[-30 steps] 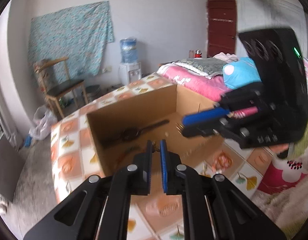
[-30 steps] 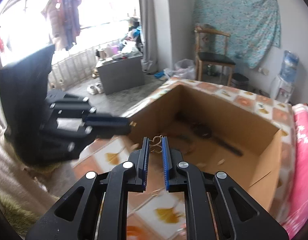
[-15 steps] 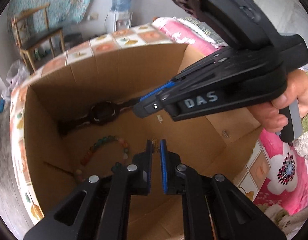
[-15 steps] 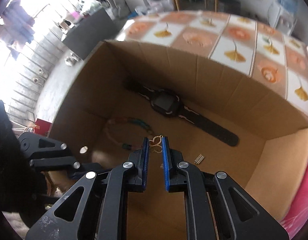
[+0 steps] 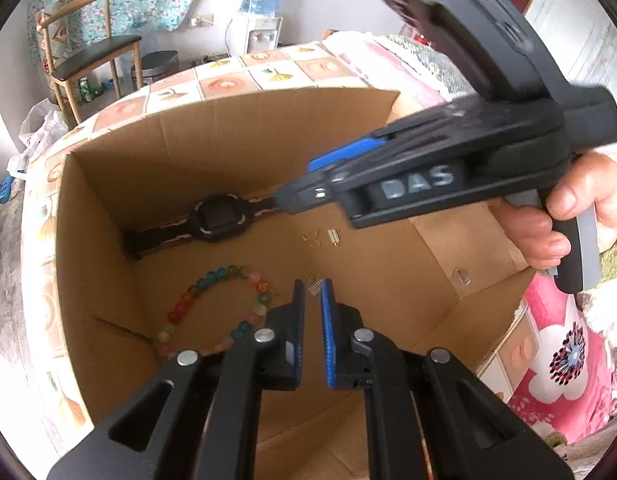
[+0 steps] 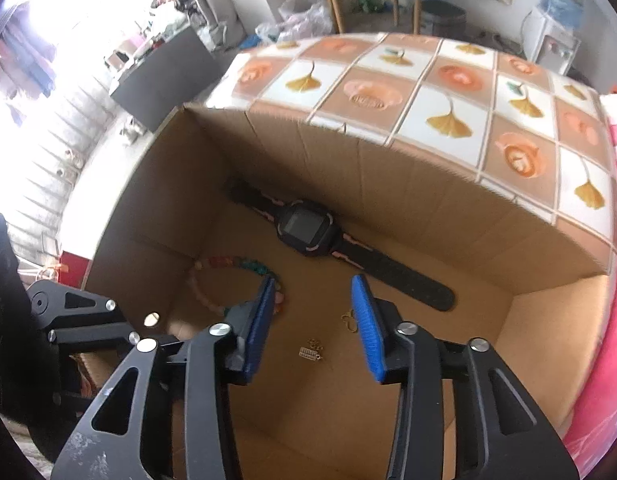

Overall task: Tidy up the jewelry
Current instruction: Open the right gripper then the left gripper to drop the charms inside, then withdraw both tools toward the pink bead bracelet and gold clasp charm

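Observation:
Both grippers reach into an open cardboard box (image 5: 236,136) (image 6: 428,184). On its floor lie a black watch (image 5: 218,222) (image 6: 308,228), a coloured bead bracelet (image 5: 212,300) (image 6: 232,264), a gold earring (image 5: 311,239) (image 6: 349,319) and a small silver charm (image 6: 310,352). My left gripper (image 5: 311,290) is shut on a small gold and silver piece (image 5: 313,284). My right gripper (image 6: 314,300) is open and empty above the gold earring; it also shows in the left wrist view (image 5: 308,196).
The box stands on a table with a ginkgo-leaf tile cloth (image 6: 448,80). A pink bed (image 5: 556,352) lies to the right. A wooden chair (image 5: 88,60) and a water dispenser (image 5: 260,12) stand beyond the table.
My right gripper has opened and the gold earring it held now lies on the box floor. Both grippers have gone deeper into the box. My left gripper stays shut on its piece.

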A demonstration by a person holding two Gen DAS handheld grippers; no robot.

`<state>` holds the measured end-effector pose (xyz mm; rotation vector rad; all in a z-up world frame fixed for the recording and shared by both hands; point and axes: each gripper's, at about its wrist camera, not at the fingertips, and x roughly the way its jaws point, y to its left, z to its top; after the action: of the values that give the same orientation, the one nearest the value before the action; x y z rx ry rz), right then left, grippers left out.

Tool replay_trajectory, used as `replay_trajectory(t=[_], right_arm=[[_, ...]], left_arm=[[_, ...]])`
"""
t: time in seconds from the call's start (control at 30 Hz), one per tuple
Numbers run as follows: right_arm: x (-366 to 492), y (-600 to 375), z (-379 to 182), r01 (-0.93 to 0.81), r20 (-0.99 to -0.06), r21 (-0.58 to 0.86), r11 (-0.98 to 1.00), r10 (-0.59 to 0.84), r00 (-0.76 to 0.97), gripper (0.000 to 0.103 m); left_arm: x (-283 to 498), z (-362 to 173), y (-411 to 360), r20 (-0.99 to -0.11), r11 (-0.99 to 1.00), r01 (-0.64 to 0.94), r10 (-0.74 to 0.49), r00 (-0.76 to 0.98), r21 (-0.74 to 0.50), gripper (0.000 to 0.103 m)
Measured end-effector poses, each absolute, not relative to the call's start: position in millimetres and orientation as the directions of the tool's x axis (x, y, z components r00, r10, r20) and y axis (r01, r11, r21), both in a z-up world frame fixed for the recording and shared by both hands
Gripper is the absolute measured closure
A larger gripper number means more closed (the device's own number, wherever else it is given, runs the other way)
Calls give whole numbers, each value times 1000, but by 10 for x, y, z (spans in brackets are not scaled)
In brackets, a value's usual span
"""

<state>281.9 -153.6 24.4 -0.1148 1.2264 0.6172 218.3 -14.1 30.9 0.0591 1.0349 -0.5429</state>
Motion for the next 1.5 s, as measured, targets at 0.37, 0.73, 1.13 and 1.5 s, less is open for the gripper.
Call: replay_trajectory(t=[0.37,0.73,1.13,1.5], right_arm=[[2100,-2245,1207,-473,-702,333,816,549,454,53],[826,-2740,865,-444,-597,465,766,641,482,50],[921,-2112,-486,-313,-828,404,860,489,273,88],[973,-2181,-338,-306,-838,283,909,390,381,84]], left_arm=[[1629,967,401,-670,885,411,-443,596,-219,88],[642,653,712,-685,864,447,-472,555,-233,77],[798,-230,-109,-798,882,460,-348,492,-101,77],[956,-401,-322,-800,889,456,-293,523,-28,77]])
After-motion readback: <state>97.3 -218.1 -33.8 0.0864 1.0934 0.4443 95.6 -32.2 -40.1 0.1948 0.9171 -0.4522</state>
